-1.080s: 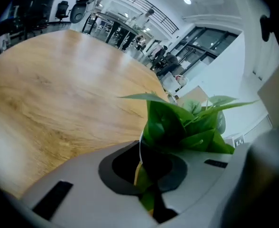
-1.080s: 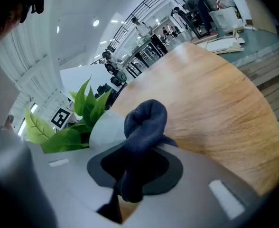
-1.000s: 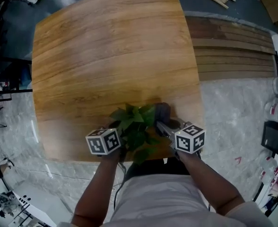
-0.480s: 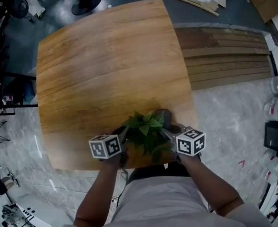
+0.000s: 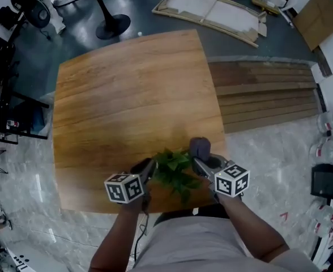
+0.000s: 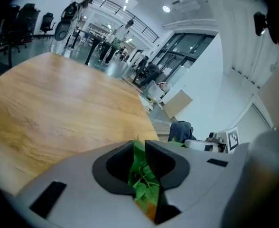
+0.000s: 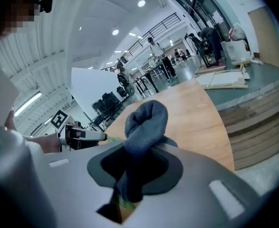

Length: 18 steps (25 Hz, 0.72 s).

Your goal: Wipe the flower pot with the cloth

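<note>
A leafy green plant stands at the near edge of the wooden table; its leaves hide the pot from above. My left gripper is at the plant's left side. Its jaws have just been opening and now stand a narrow gap apart, with leaves showing in the gap and nothing pressed by the pads. My right gripper is at the plant's right side, shut on a bunched dark grey cloth that sticks up past the fingertips.
Wooden steps run along the table's right side. A flat frame lies on the dark floor behind the table, next to a round stand base. Dark equipment stands to the left. The person's torso is at the near edge.
Both grippers have risen beside the plant, and the head view now looks from higher up. The cloth has lifted above the leaves on the right. The left jaws have spread apart.
</note>
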{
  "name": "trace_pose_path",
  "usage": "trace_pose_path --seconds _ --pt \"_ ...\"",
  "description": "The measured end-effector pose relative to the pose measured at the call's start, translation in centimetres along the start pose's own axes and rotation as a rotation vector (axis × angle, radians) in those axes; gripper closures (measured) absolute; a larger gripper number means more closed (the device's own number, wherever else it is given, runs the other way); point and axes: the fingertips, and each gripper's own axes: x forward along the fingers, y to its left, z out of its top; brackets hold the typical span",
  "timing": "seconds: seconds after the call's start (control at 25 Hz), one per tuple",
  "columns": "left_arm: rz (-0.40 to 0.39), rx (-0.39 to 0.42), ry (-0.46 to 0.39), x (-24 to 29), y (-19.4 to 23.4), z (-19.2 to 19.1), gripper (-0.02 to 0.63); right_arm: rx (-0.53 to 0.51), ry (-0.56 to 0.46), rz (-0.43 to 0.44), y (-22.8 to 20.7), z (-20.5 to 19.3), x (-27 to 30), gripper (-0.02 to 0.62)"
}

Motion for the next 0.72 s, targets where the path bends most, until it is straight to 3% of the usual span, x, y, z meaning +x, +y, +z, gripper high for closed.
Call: trace_pose_path --seconds 0.44,0.72 --pt "-0.078 0.283 -0.365 -11.9 -10.4 10.8 0.554 -0.316 -0.246 0.075 11.5 12.8 -5.9 0.532" --pt "-0.051 0.424 -0.578 -19.6 -15.5 15.0 0.599 -0.449 -0.366 0.138 18.8 17.6 -9.3 0.532"
